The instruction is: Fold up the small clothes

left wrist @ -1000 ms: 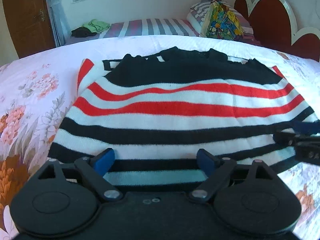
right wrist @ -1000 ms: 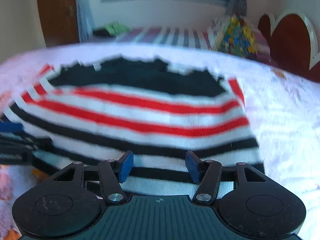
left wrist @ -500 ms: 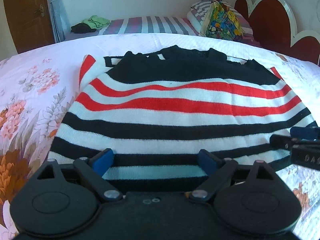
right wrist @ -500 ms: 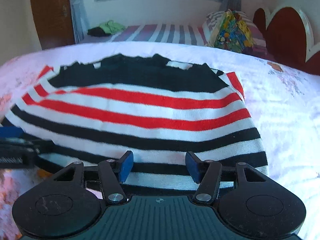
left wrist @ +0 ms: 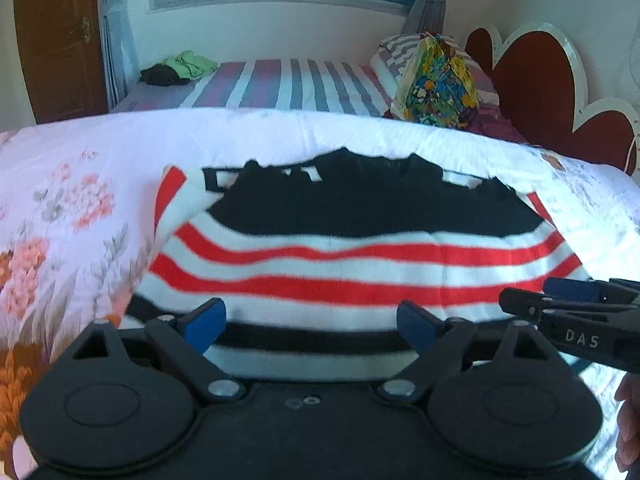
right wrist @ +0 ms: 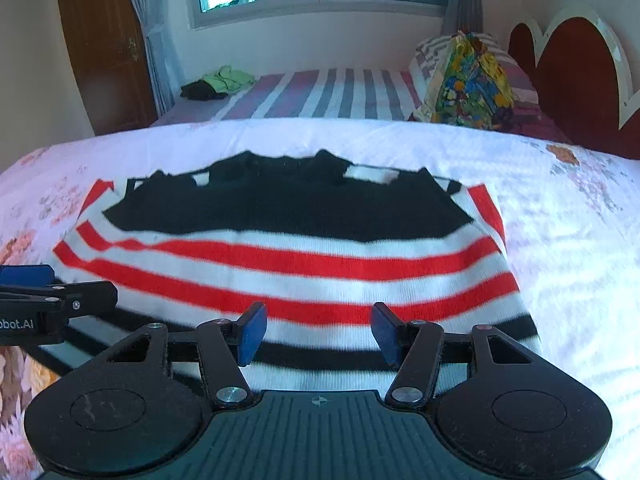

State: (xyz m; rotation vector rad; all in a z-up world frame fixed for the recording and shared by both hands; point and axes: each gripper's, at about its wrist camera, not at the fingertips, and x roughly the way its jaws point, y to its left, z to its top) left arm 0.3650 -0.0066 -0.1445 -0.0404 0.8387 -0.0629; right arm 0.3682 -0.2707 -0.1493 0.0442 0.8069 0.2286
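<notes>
A small striped sweater (left wrist: 352, 248), black at the far end with red, white and black stripes, lies flat on the floral bedspread (left wrist: 60, 208); it also shows in the right wrist view (right wrist: 296, 256). My left gripper (left wrist: 312, 322) is open and empty over the sweater's near hem, left part. My right gripper (right wrist: 318, 330) is open and empty over the near hem, right part. Each gripper's blue-tipped fingers show at the edge of the other view: the right one (left wrist: 572, 292), the left one (right wrist: 28, 276).
A second bed with a striped sheet (left wrist: 288, 84) stands behind, with a dark and green clothes pile (left wrist: 180, 68) and a colourful bag (left wrist: 438, 80). A red heart-shaped headboard (left wrist: 536, 92) is at right, a wooden door (left wrist: 60, 36) at left.
Both grippers have moved forward and risen over the sweater; its near black stripes now sit under the fingers. The sweater lies as before.
</notes>
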